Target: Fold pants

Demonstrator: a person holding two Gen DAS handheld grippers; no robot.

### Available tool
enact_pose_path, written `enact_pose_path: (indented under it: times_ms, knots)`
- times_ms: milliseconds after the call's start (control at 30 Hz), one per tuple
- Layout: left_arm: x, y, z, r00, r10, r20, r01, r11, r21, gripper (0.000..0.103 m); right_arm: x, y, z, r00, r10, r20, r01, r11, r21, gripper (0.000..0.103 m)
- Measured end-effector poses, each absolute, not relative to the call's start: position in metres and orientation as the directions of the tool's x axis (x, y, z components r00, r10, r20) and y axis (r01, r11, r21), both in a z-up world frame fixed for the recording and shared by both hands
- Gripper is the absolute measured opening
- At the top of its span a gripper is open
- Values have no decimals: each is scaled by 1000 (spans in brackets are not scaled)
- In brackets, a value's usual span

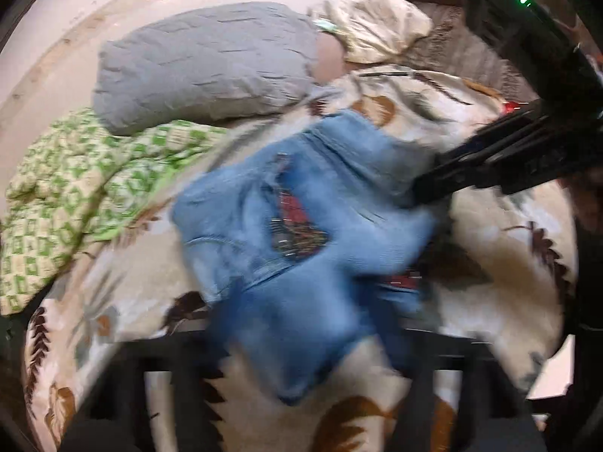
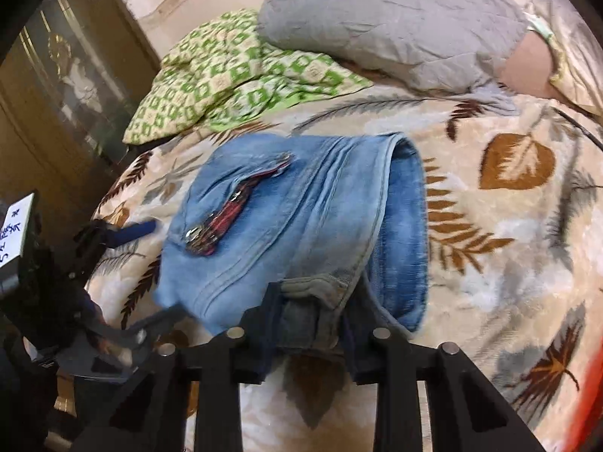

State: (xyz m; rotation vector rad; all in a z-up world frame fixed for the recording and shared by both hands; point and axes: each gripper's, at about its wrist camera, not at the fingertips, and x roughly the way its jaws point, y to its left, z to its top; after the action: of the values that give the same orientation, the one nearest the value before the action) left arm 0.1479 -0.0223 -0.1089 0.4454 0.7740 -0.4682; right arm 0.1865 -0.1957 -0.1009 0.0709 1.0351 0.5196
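Light blue denim pants (image 2: 301, 211) with a red patterned patch (image 2: 222, 222) lie folded in a bundle on a leaf-print blanket (image 2: 508, 226). In the right wrist view my right gripper (image 2: 312, 312) is shut on the pants' waistband edge at the near side. In the left wrist view the pants (image 1: 301, 226) hang blurred over my left gripper (image 1: 301, 376), whose fingers are mostly hidden under the cloth. The right gripper (image 1: 433, 184) reaches in from the right and touches the pants. The left gripper (image 2: 143, 226) shows at the left of the pants in the right wrist view.
A grey pillow (image 1: 207, 64) and a green checked quilt (image 1: 86, 188) lie at the far side of the bed. A cream pillow (image 1: 373, 26) lies beyond. A dark wooden cabinet (image 2: 56, 94) stands left of the bed.
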Motion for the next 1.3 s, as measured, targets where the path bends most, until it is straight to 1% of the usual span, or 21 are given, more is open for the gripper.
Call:
enact_pose_path:
  times_ms: [33,67,100,133,233,267,333,433,567,700,733,767,800,833,867,900,933,967,1000,1133,1300]
  knots:
    - [145,-26,-107,628,-227,-745,555,801,224,5,185,-192,-101,409,436,-802,-390,878,278,29]
    - [143,-32,-106,635,-203,-745,555,791,257,5,183,-189,-101,410,436,-801,-400,875,271,26]
    - [141,-36,-106,632,-189,-752,562,779,277,5,183,-187,-100,411,438,-800,-404,874,271,25]
    - [141,-38,-106,627,-186,-757,568,774,280,4,182,-186,-99,419,430,-799,-400,878,263,24]
    - [143,-33,-101,600,-213,-771,578,782,233,4,182,-187,-95,433,424,-795,-403,881,250,17]
    - [142,-31,-99,596,-226,-771,582,783,220,4,183,-191,-93,431,428,-794,-398,881,258,13]
    - [141,-24,-99,584,-251,-772,589,786,190,4,185,-199,-91,439,416,-797,-386,888,251,10]
    - [141,-18,-115,551,-267,-791,600,785,154,5,188,-212,-95,420,423,-803,-374,887,271,10]
    - [141,-11,-128,535,-295,-792,590,801,100,5,187,-208,-115,412,379,-829,-383,897,220,10]
    - [137,-10,-129,531,-284,-798,592,798,109,5,188,-212,-116,414,387,-824,-371,898,236,10]
    - [136,-8,-127,533,-283,-797,590,800,110,9,187,-211,-115,415,386,-824,-375,897,232,10]
    - [134,-5,-123,541,-286,-791,583,805,108,16,185,-211,-113,414,392,-822,-383,894,233,10]
    - [131,0,-118,549,-299,-781,573,814,91,27,183,-211,-109,404,412,-817,-397,883,249,10]
    - [129,8,-113,558,-292,-777,554,828,87,64,180,-214,-103,398,435,-808,-407,873,269,13]
    - [129,18,-106,593,-261,-762,508,855,102,91,177,-218,-95,406,447,-797,-408,869,280,21]
    - [130,28,-98,633,-236,-738,461,880,114,94,176,-221,-90,412,438,-799,-402,874,271,28]
    - [133,37,-91,655,-226,-721,429,897,110,94,176,-225,-83,423,413,-806,-392,886,248,52]
    - [142,49,-81,664,-217,-715,388,918,81,94,178,-228,-77,440,398,-805,-380,895,234,80]
    - [150,56,-76,668,-207,-715,358,931,64,94,179,-232,-71,469,392,-792,-369,901,227,83]
    - [191,69,-66,655,-165,-737,265,964,20,94,197,-236,-55,502,398,-768,-350,905,241,82]
    - [259,62,-74,566,-212,-797,207,972,-112,94,242,-235,-60,468,414,-781,-298,906,302,82]
